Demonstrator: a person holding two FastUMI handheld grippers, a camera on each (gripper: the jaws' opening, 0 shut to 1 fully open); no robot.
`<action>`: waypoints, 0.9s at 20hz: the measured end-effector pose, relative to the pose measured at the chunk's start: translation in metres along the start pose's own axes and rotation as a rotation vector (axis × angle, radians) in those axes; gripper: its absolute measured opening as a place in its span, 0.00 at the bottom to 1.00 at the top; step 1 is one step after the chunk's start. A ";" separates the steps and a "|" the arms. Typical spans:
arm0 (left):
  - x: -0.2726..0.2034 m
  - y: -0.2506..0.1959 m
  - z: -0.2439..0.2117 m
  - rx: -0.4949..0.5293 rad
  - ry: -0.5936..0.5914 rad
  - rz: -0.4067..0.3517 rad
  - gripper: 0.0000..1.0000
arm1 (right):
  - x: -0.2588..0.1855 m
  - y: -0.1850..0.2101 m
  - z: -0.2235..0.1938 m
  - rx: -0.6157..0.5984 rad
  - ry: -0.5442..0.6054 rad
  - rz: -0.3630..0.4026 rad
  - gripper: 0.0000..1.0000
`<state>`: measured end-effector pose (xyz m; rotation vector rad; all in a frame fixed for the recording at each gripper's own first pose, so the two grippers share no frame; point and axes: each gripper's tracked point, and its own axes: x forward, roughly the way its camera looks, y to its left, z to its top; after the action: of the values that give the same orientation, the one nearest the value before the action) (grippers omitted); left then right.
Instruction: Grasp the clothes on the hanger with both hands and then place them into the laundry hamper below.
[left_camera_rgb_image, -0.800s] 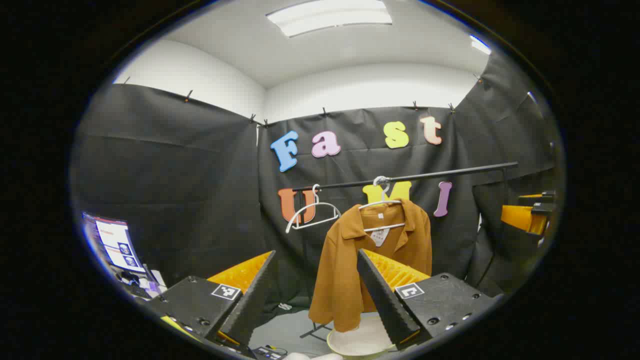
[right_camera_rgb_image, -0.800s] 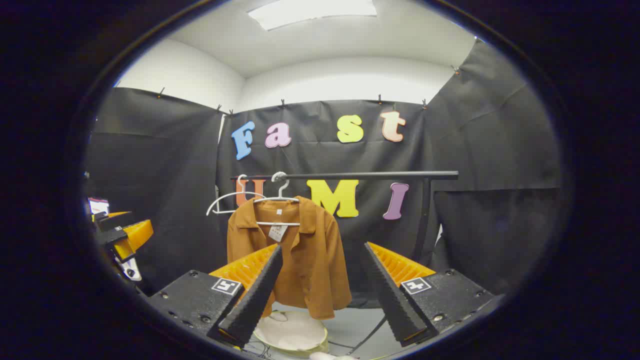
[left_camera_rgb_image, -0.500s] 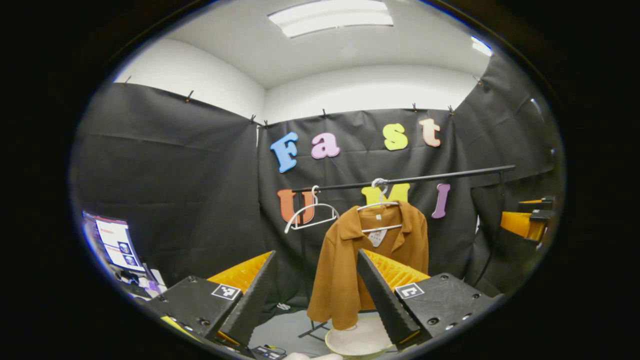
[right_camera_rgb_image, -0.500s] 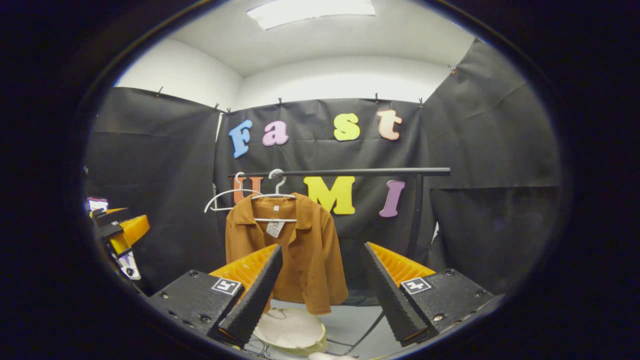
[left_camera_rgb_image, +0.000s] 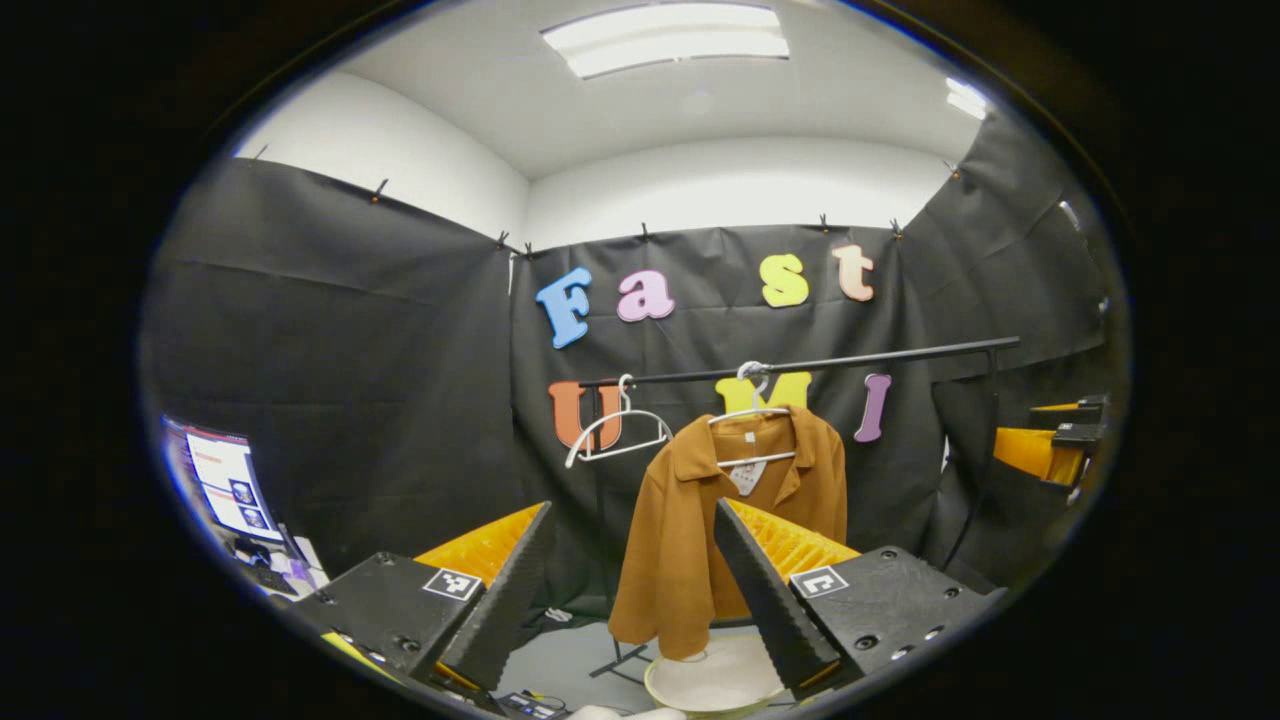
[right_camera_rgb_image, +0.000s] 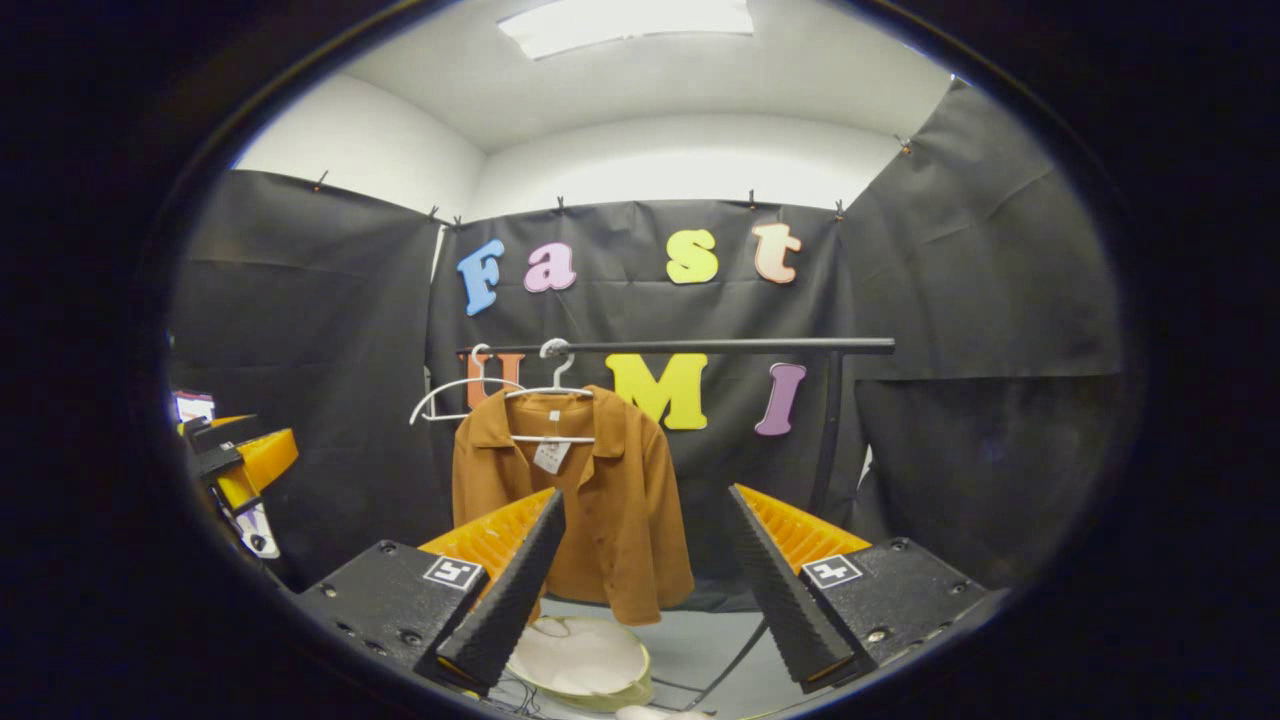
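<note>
Task barely begun, nothing grasped yet. Left hand-held gripper (left_camera_rgb_image: 632, 580) spread wide, empty, well short of the brown shirt (left_camera_rgb_image: 735, 520). Shirt hangs on 1 of 2 white hangers; spare hanger (left_camera_rgb_image: 618, 430) bare, both on rail (left_camera_rgb_image: 860, 355). 1 hamper (left_camera_rgb_image: 712, 680) below shirt. Right hand-held gripper (right_camera_rgb_image: 645, 570) likewise spread, empty.

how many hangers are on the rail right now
2. An empty white hanger hangs near the rail's left end. A second hanger beside it, to its right, carries the brown shirt. None seems hidden.
</note>
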<state>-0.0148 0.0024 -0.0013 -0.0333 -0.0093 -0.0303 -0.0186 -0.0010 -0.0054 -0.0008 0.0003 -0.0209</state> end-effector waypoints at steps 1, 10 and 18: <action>0.003 -0.001 -0.004 -0.009 0.006 -0.001 1.00 | 0.002 0.001 -0.003 -0.005 0.006 0.000 1.00; 0.055 -0.034 -0.039 -0.009 0.027 -0.052 1.00 | 0.073 0.010 -0.040 -0.046 0.050 0.059 1.00; 0.168 -0.109 -0.082 -0.024 0.028 -0.145 0.97 | 0.198 0.014 -0.072 -0.047 0.089 0.140 1.00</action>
<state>0.1508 -0.1140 -0.0784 -0.0560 0.0170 -0.1756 0.1793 0.0088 -0.0772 -0.0471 0.0896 0.1188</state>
